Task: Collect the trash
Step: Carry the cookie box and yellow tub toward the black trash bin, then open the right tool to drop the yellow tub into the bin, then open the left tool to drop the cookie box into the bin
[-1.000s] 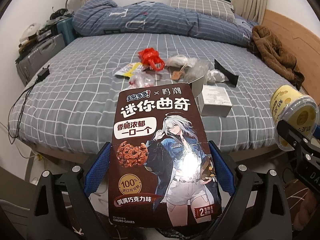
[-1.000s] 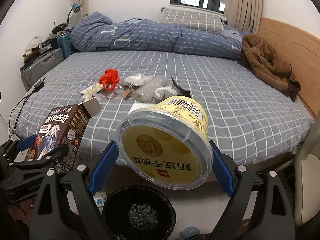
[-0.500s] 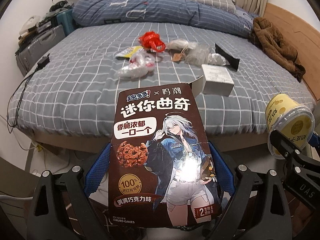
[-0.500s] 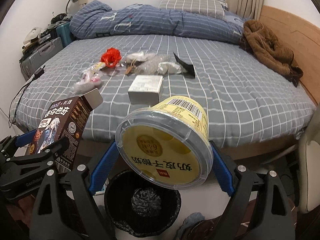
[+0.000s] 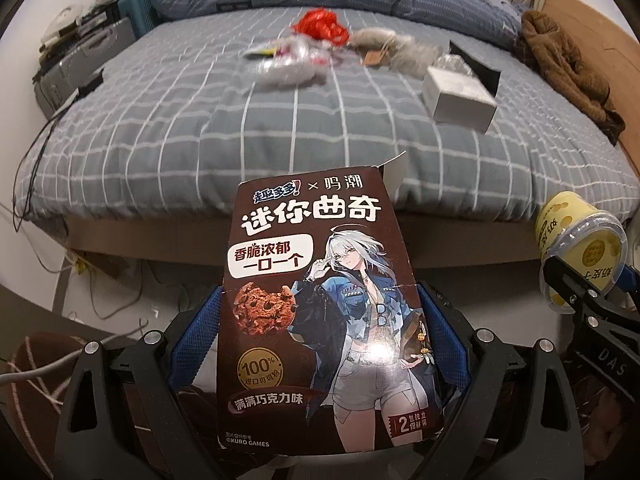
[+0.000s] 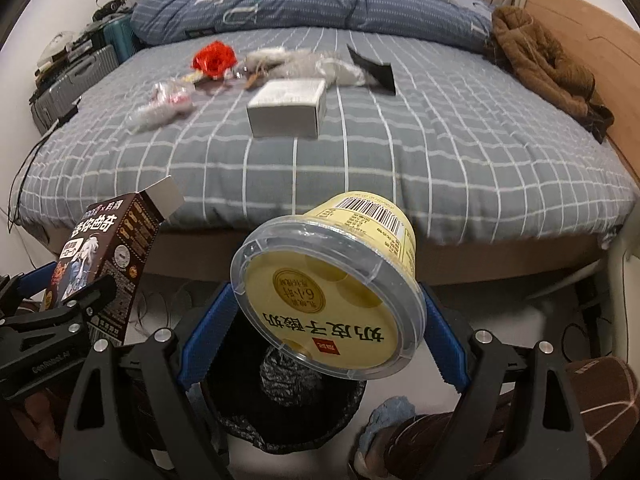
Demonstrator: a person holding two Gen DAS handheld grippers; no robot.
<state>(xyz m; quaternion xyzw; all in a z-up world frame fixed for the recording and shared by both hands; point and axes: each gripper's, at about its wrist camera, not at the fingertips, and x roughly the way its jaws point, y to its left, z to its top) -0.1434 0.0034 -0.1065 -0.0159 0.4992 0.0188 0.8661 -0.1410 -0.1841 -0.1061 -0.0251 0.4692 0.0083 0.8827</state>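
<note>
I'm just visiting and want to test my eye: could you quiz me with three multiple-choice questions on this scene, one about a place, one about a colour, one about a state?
1. Where is the black bin?
A. On the bed
B. On the floor, under the held yogurt tub
C. Beside the pillow

2. What colour is the crumpled bag on the bed?
A. Red
B. Green
C. Purple

3. How is the cookie box?
A. Lying flat on the bed
B. Inside the bin
C. Clamped in the left gripper, top flap open

Answers: 1 B, the bin shows beneath the tub. 2 A, it is bright red. 3 C, blue pads press both its sides.
</note>
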